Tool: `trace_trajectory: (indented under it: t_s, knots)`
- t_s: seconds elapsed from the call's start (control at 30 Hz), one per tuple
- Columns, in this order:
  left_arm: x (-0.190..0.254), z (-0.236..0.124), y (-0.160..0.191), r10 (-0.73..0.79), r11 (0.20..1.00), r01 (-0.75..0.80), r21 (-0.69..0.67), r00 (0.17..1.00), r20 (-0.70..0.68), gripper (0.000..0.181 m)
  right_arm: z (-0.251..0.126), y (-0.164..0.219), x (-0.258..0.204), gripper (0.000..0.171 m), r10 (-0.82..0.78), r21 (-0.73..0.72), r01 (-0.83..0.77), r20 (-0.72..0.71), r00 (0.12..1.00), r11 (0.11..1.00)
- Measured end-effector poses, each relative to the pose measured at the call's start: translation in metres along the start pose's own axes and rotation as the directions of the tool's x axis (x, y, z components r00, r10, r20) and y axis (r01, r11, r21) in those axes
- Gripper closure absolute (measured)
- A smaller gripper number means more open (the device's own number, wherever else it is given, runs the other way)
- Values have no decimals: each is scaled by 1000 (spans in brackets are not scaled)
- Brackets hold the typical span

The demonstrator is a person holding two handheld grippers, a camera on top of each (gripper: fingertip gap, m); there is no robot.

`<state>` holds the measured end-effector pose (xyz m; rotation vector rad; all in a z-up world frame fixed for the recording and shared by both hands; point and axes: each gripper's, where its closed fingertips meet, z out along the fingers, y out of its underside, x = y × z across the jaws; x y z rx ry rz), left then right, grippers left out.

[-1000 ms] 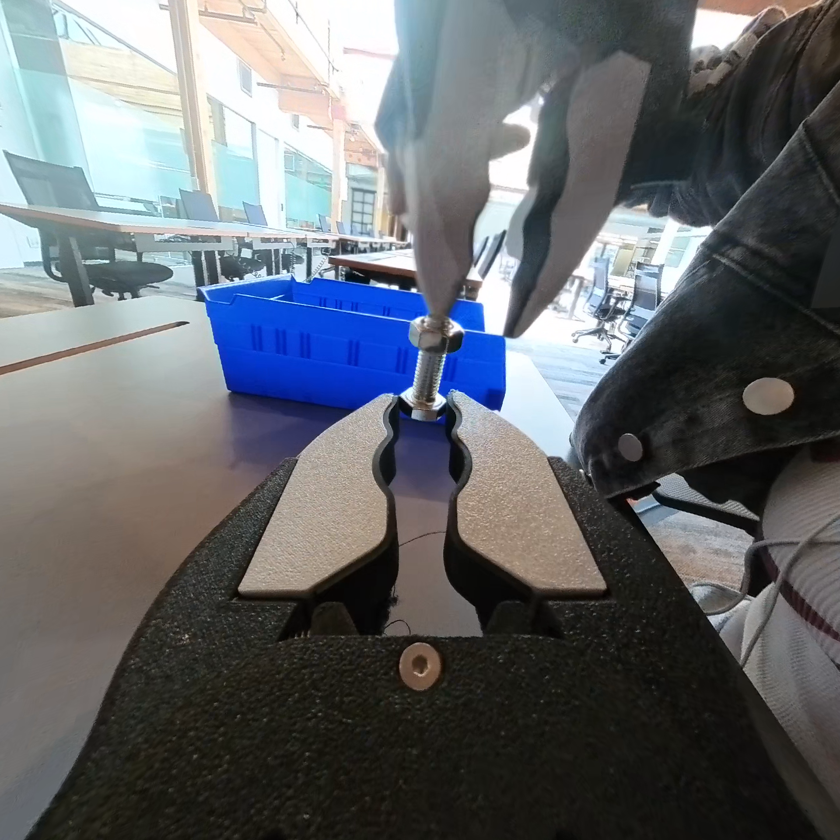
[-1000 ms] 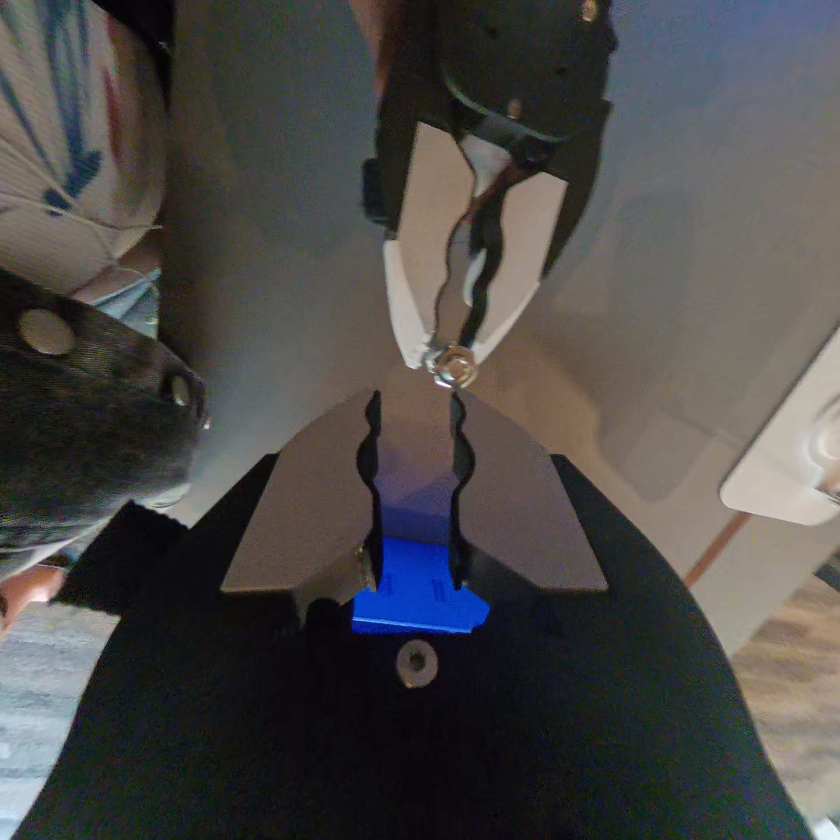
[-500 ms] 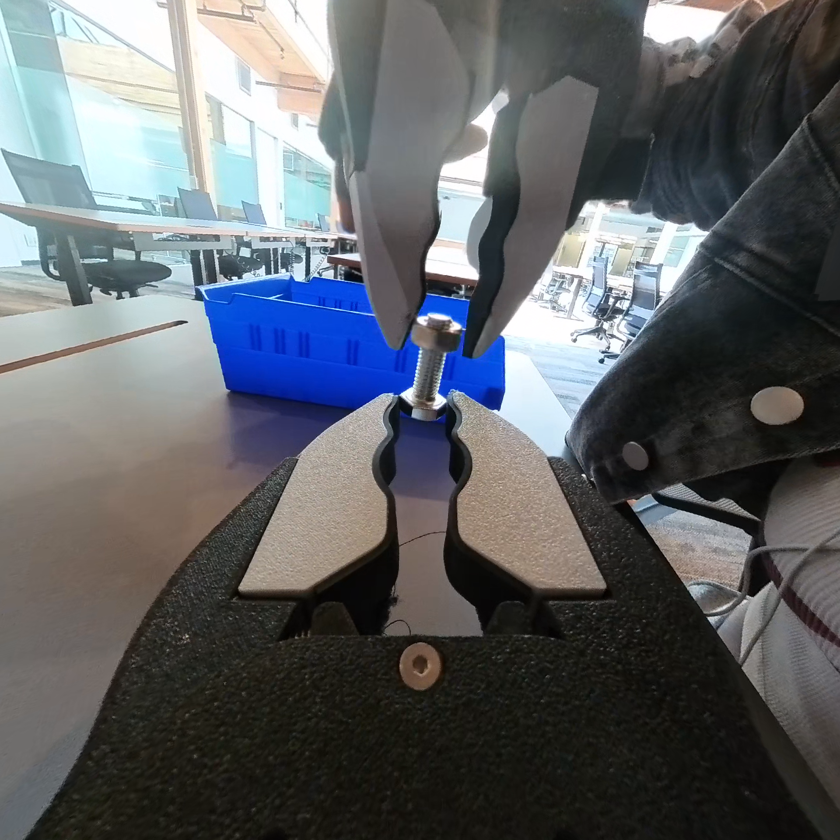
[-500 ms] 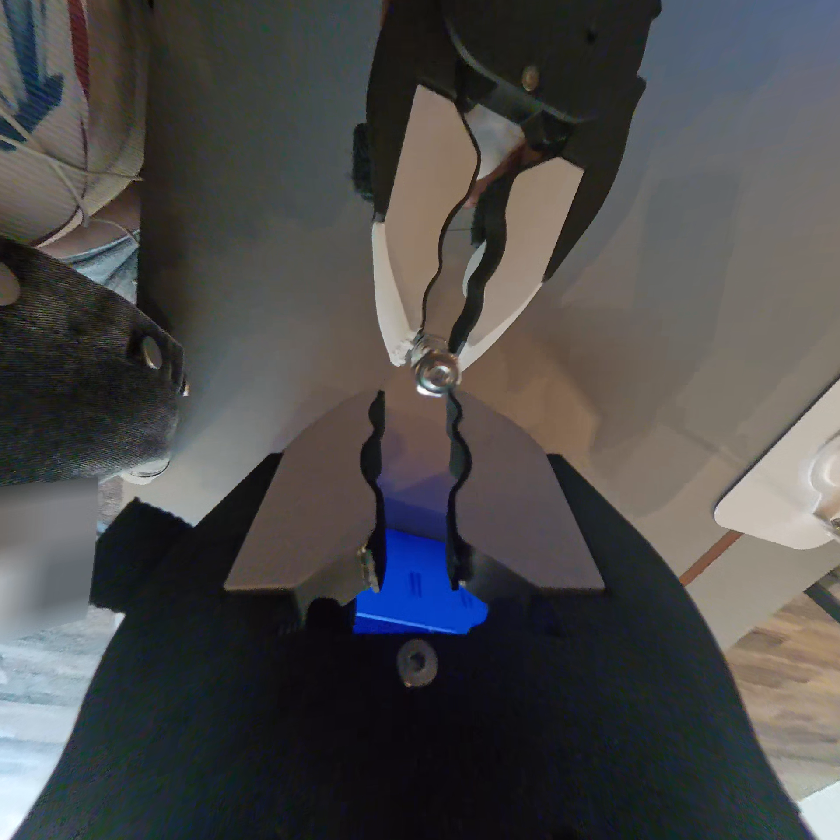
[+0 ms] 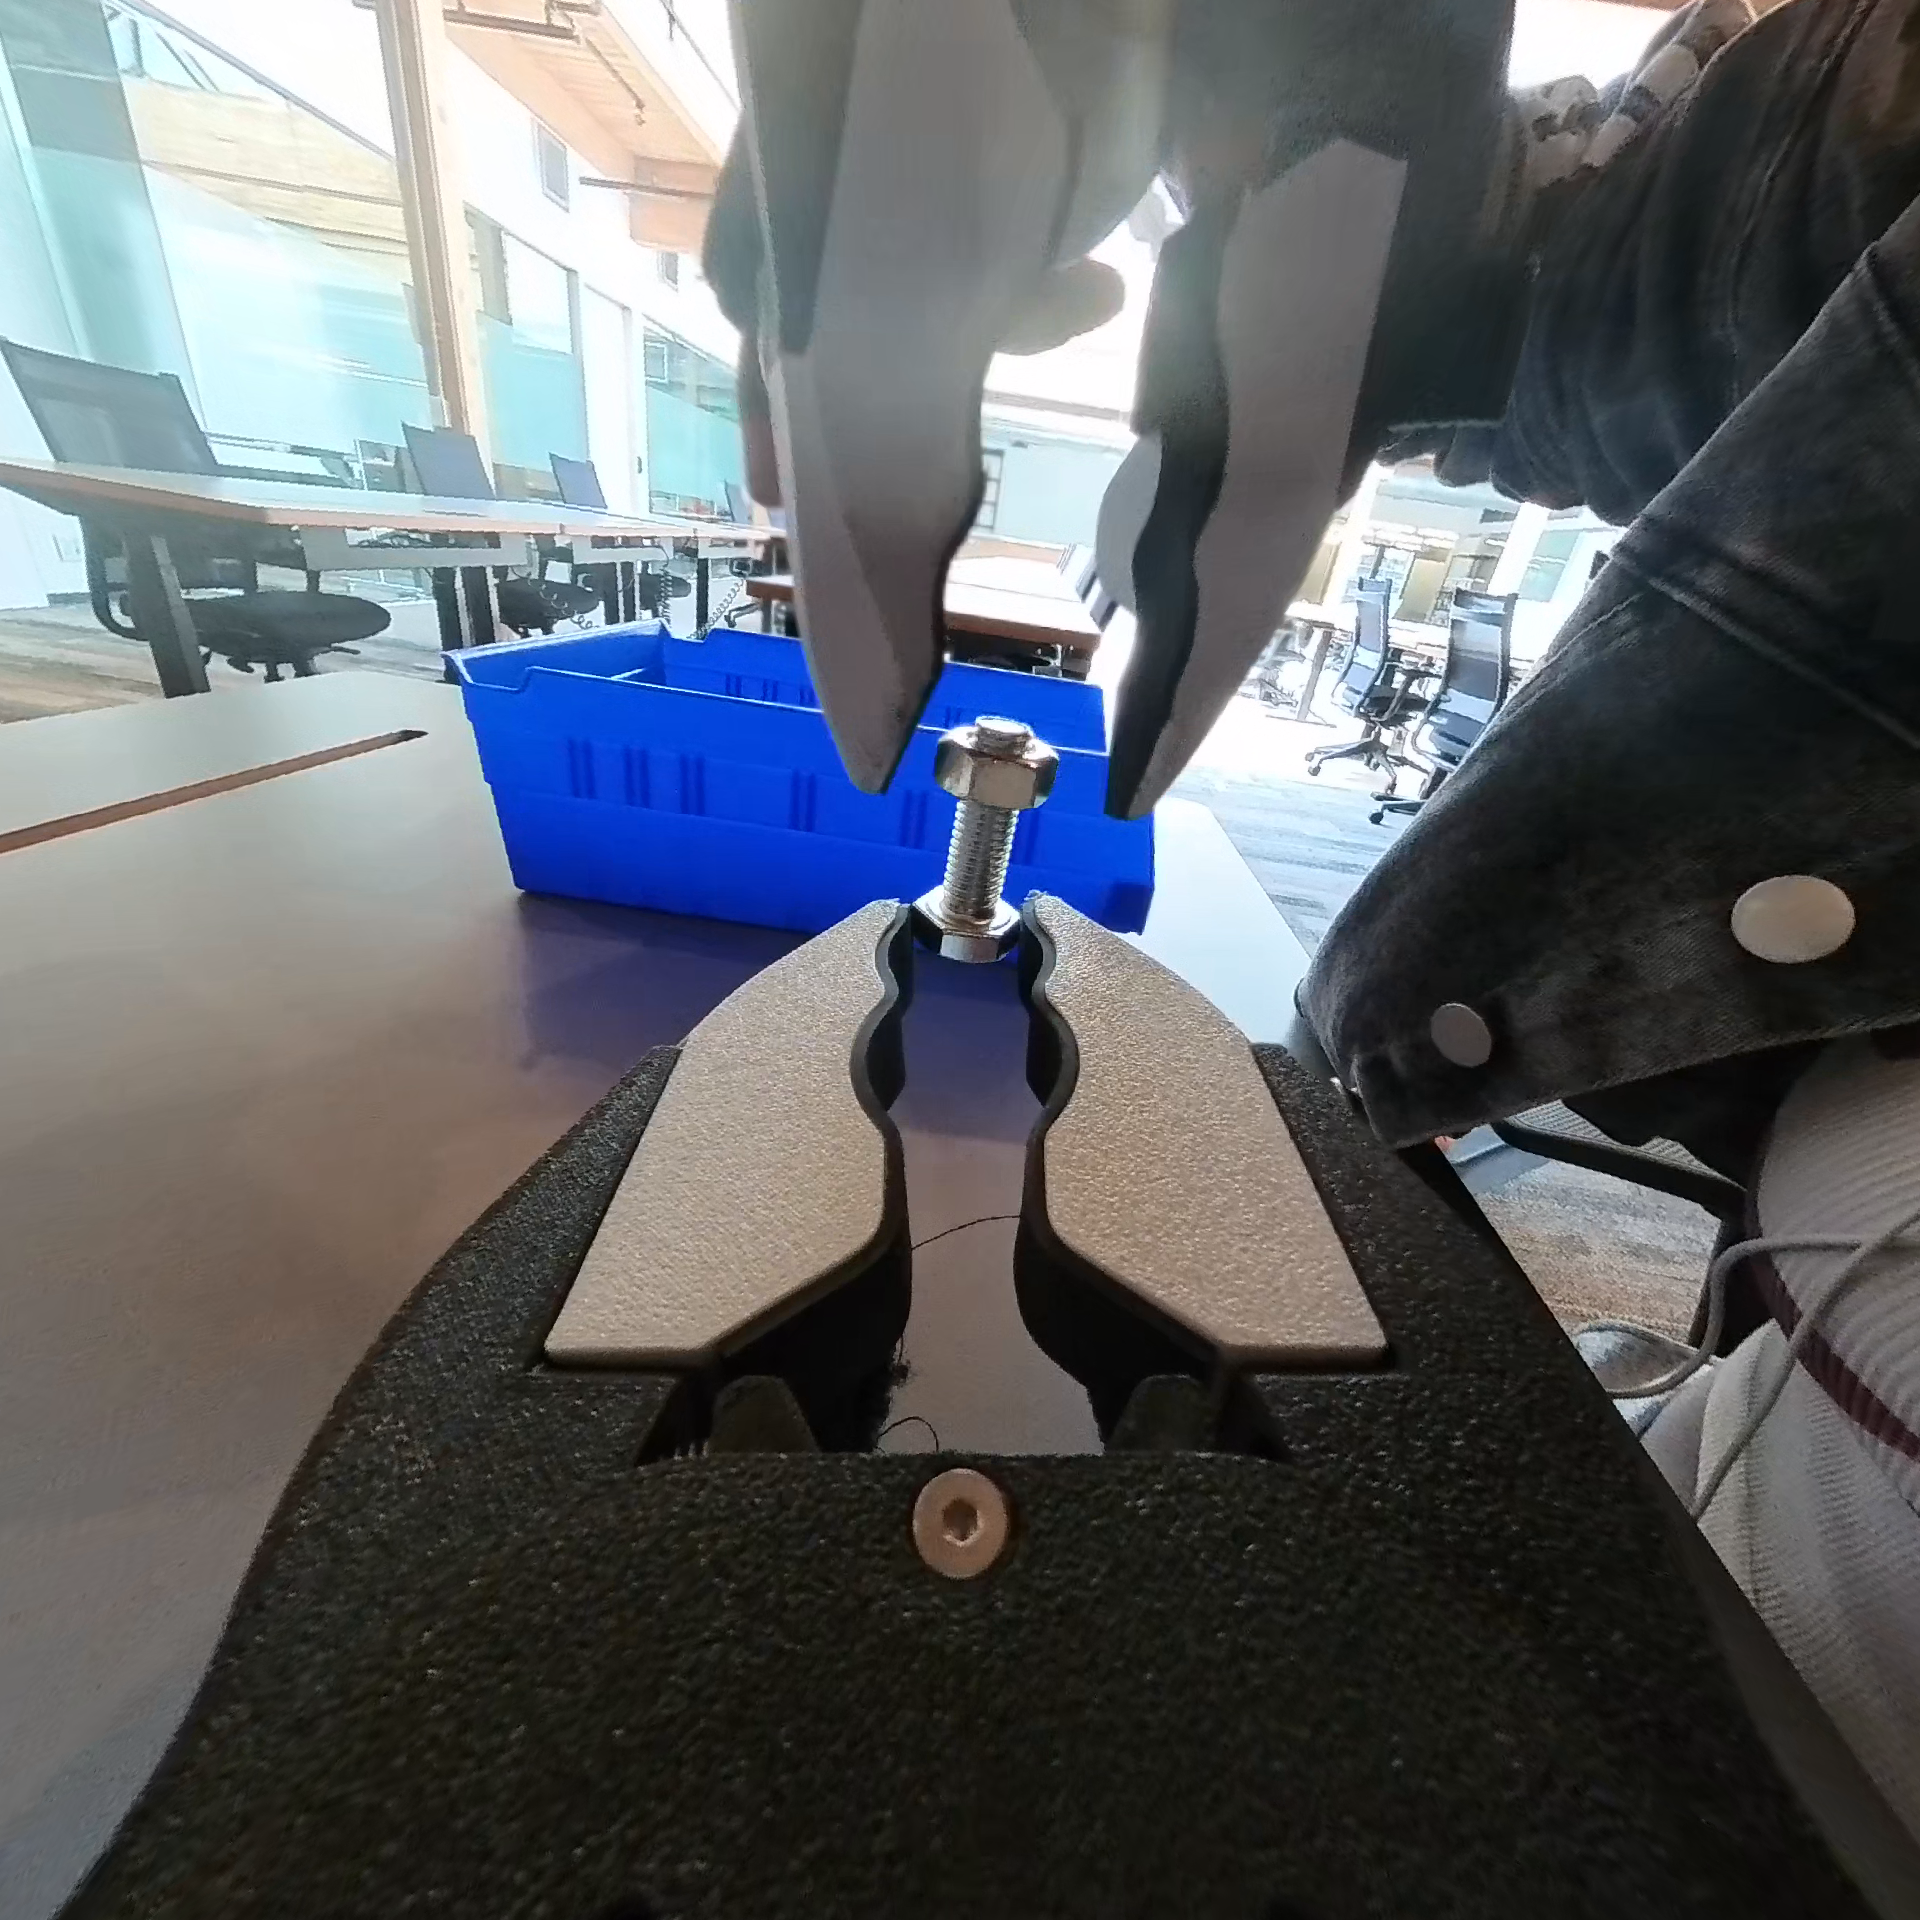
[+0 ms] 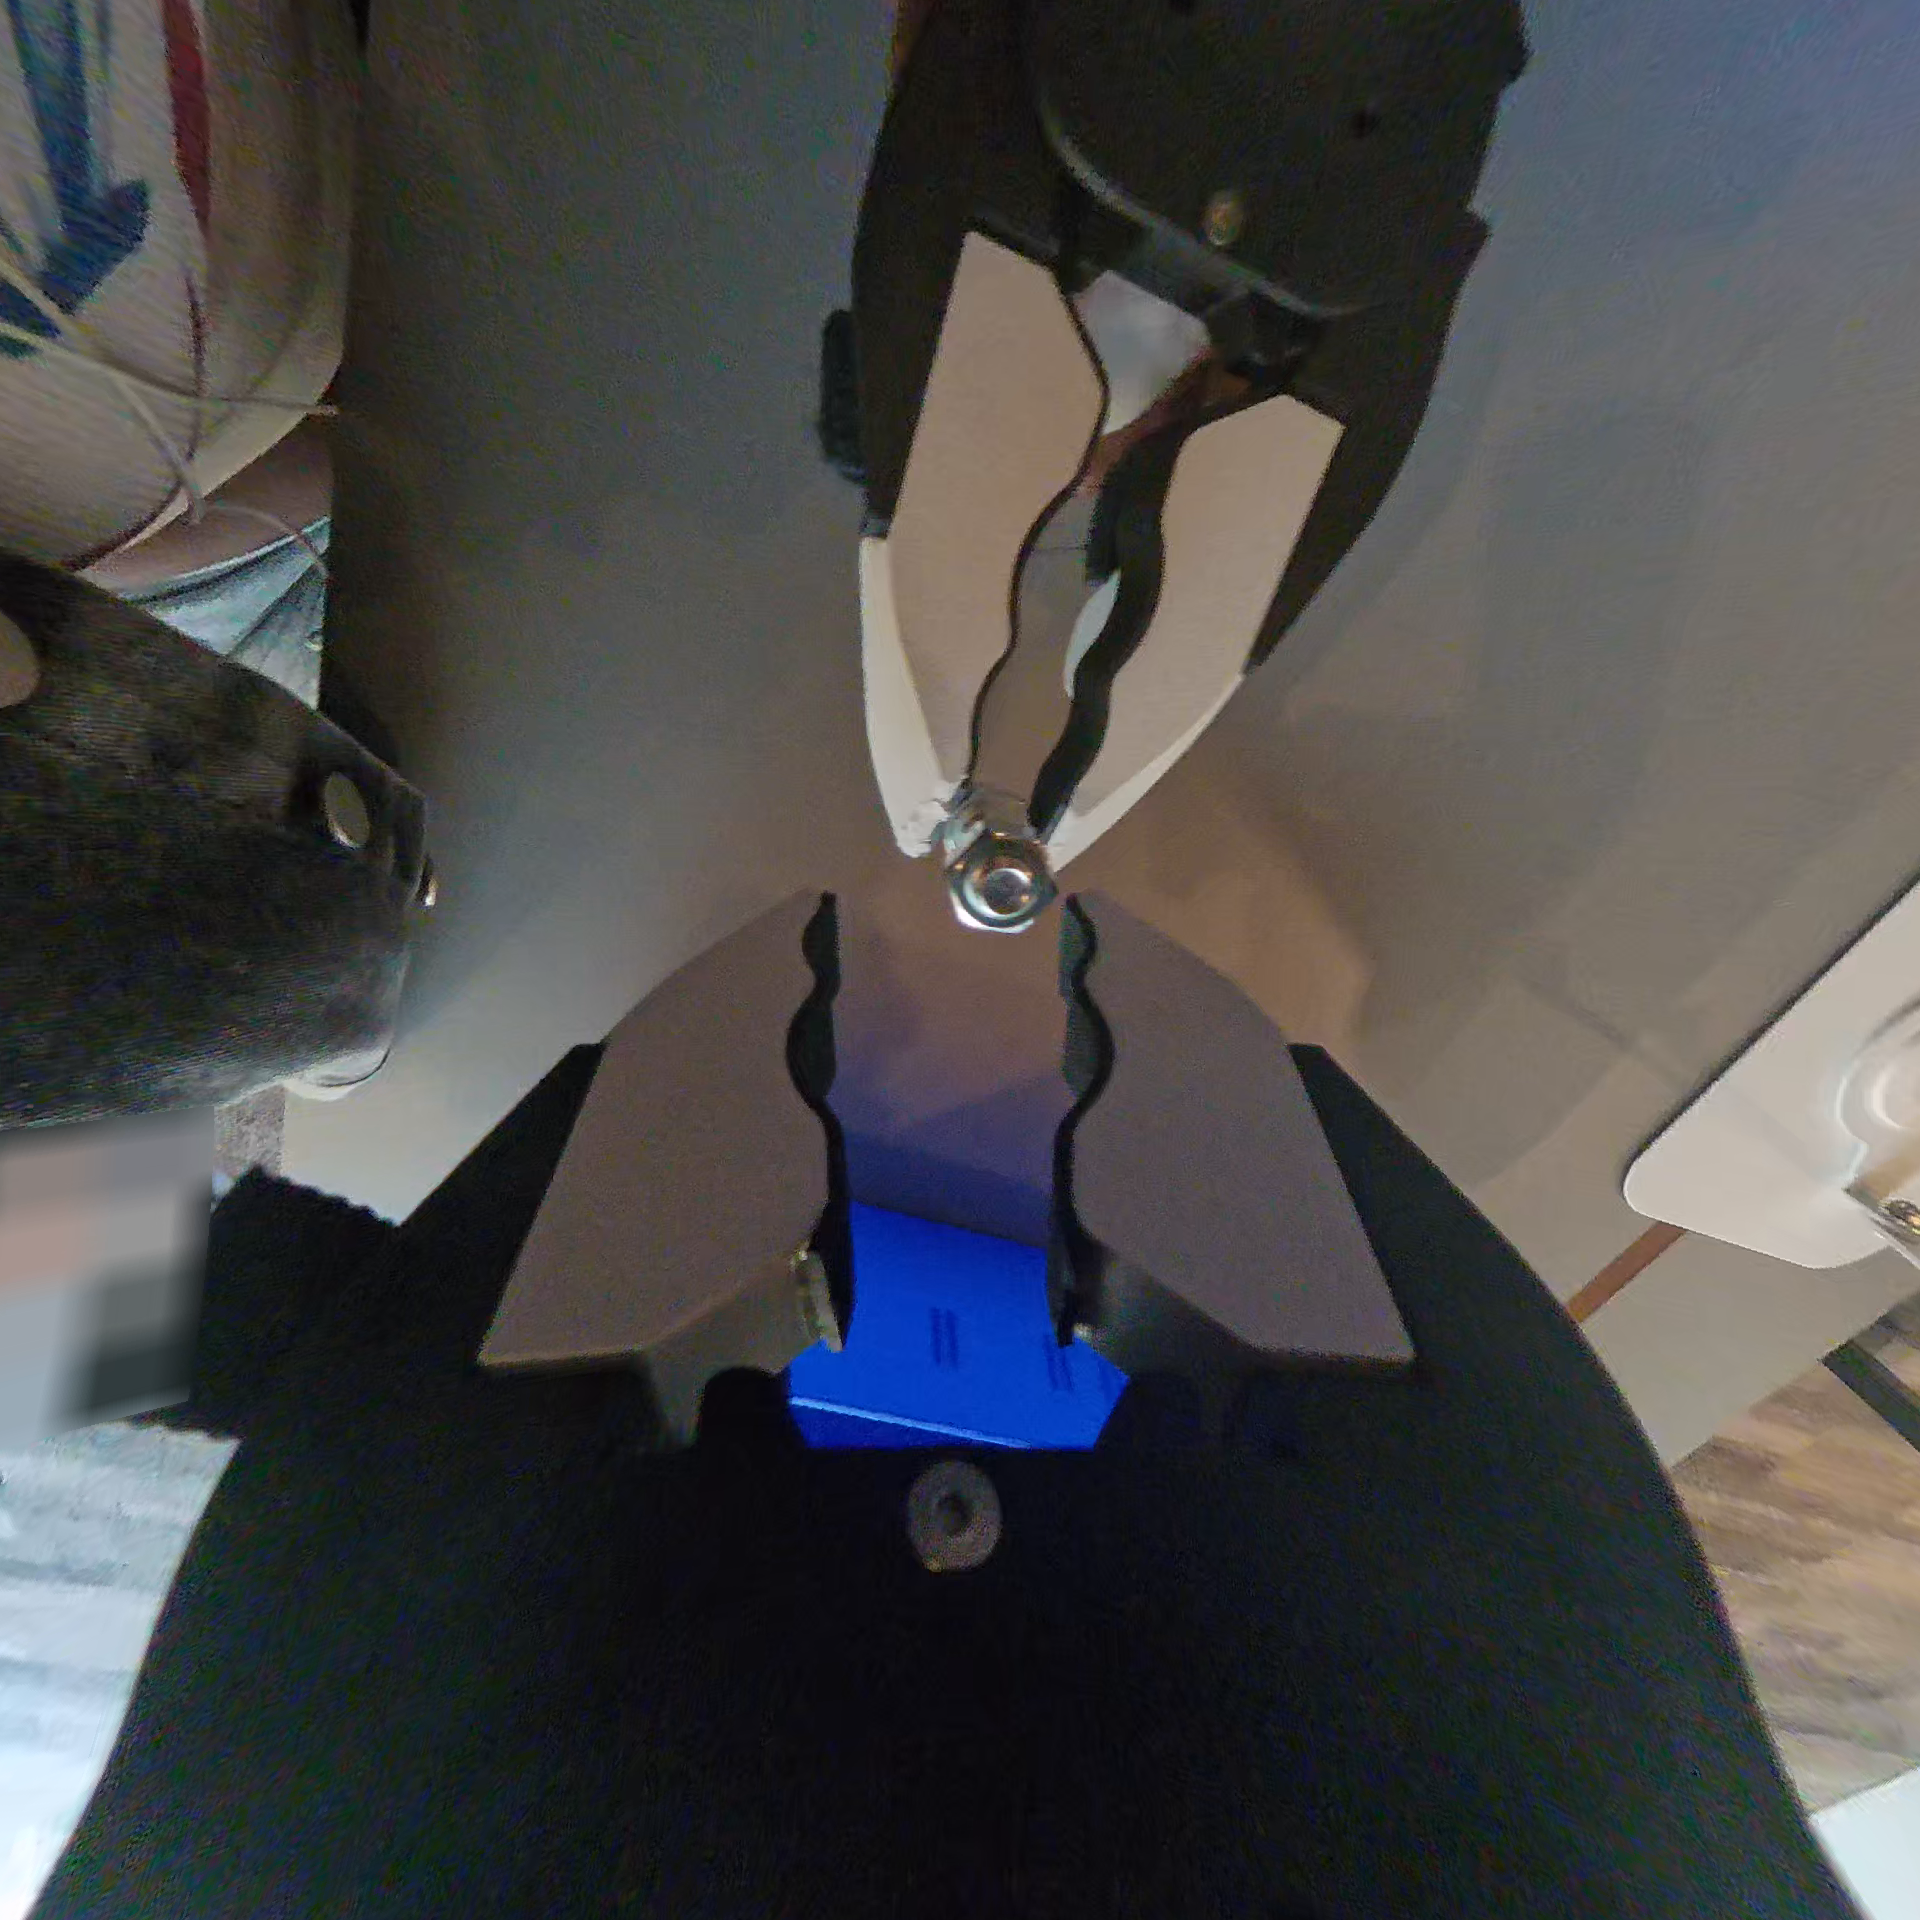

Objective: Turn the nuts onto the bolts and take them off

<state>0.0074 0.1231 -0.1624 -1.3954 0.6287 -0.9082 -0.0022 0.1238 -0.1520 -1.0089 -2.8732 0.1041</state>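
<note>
Left gripper (image 5: 961,930): clamped on upright bolt (image 5: 975,852)'s head.
Right gripper (image 5: 992,774): spread open, straddling nut (image 5: 995,767), seemingly untouching.
Behind: blue bin (image 5: 727,800).
Right: denim sleeve (image 5: 1662,831).

Silver bolt (image 5: 974,862) stands upright, its hex head pinched between the left jaws' tips, threaded shank rising clear above them. A silver hex nut (image 5: 995,767) sits at the very top of the shank, level with the spread right jaws' tips and between them, touching neither.
</note>
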Motion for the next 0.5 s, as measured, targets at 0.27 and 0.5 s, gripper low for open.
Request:
trace_trajectory:
  t_s: [0.27,0.5]
  knots:
    - [-1,0,0,-3,1000,3,2,1000,2,162,-8,5,-7,154,66,7,-66,38,997,998]
    - [0,0,0,-3,1000,3,1,1000,1,162,2,2,-4,128,42,-4,-42,31,999,999]
